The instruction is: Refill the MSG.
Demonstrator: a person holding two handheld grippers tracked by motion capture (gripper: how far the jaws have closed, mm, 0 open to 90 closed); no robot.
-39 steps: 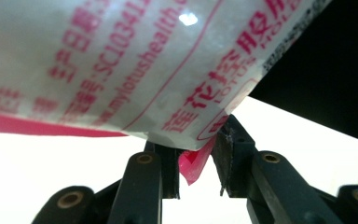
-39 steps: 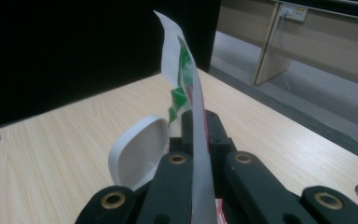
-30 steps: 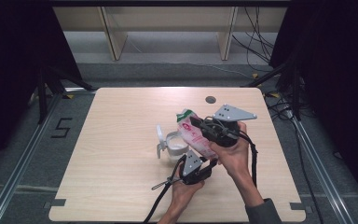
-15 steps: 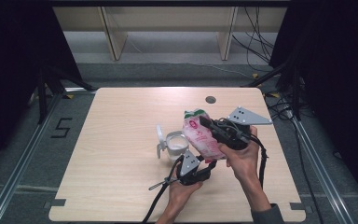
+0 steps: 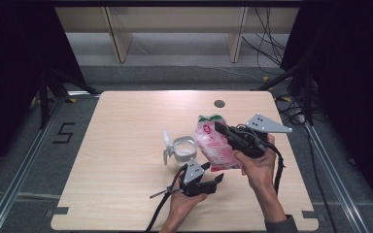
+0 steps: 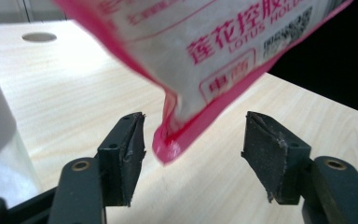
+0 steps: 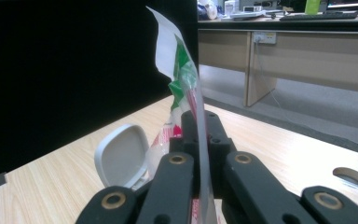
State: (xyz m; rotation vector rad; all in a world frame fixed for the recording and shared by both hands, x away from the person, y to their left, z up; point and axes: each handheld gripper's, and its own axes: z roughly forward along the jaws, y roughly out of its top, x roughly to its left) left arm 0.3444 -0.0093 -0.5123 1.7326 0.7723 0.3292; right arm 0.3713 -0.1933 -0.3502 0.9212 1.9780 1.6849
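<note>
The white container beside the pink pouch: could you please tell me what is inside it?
The white container stands open, its lid hinged up. Its inside looks plain white; whether that is contents or bare floor cannot be told. The pink pouch, clamped in the right tongs, covers its right edge.

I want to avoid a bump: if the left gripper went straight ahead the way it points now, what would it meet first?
Most likely the bottom corner of the pink bag, which hangs between the open left gripper jaws, untouched; depth is uncertain.

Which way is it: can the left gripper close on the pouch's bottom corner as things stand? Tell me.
Probably yes. The left gripper has just been opening, and the pouch's pink bottom corner hangs between the pads, untouched, with nothing in between. The right gripper pinches its top.
</note>
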